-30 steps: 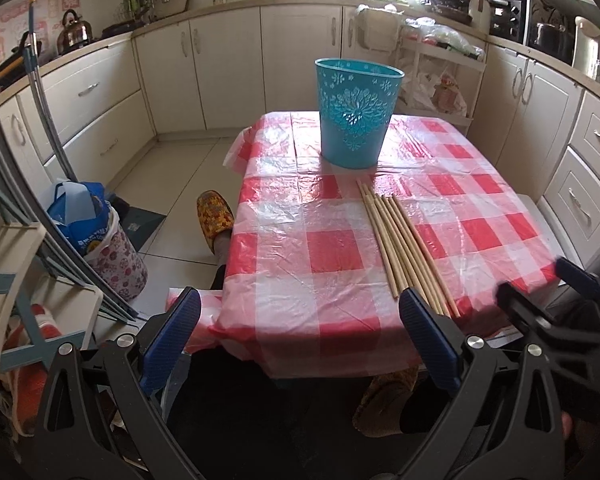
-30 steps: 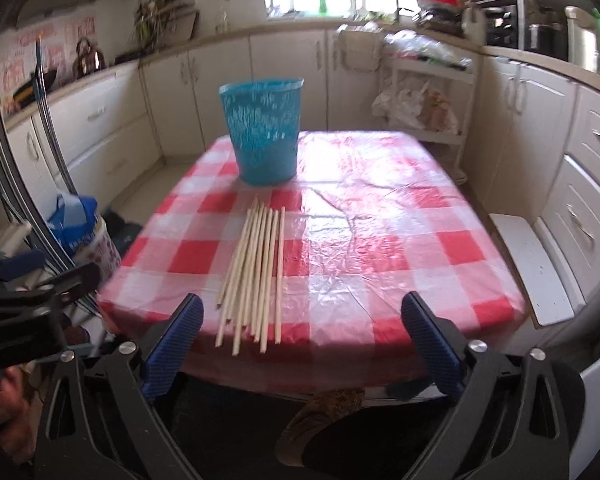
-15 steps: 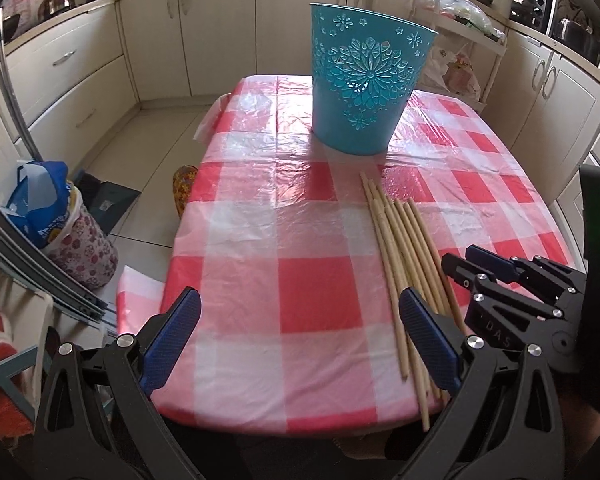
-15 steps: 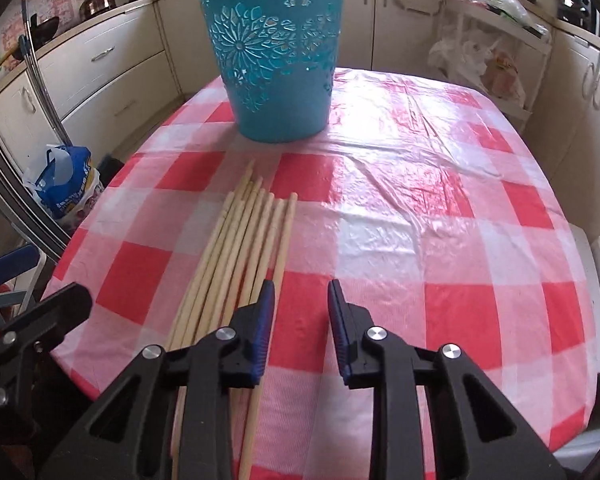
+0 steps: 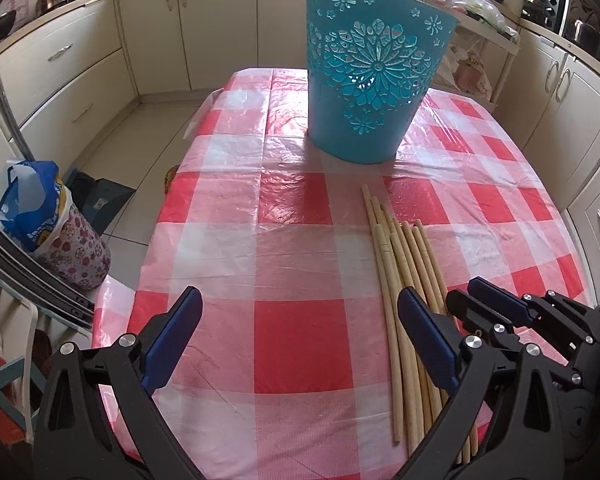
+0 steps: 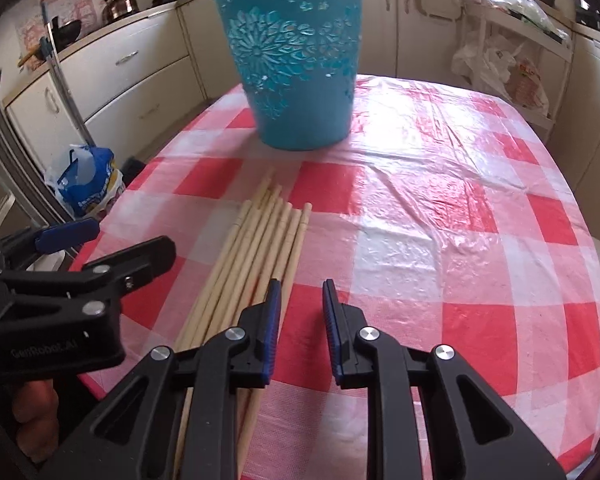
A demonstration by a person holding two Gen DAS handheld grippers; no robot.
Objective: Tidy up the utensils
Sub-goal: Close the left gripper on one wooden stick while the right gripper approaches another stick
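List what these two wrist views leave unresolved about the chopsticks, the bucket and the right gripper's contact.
- Chopsticks: near ends hidden by the left gripper in the left view and by the right gripper in the right view; exact count unclear.
- Blue bucket: inside not visible; both cameras sit below its rim.
- Right gripper: whether it touches the table cannot be told.

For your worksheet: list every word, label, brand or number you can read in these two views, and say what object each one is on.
"GenRobot.AI": embossed, faint, on the black body of the left tool, seen in the right wrist view.
Print on the blue and white bag on the floor: too blurred to read.
Pink wall poster behind the kettle: too small to read.
The blue bucket carries only flower patterns, no text.
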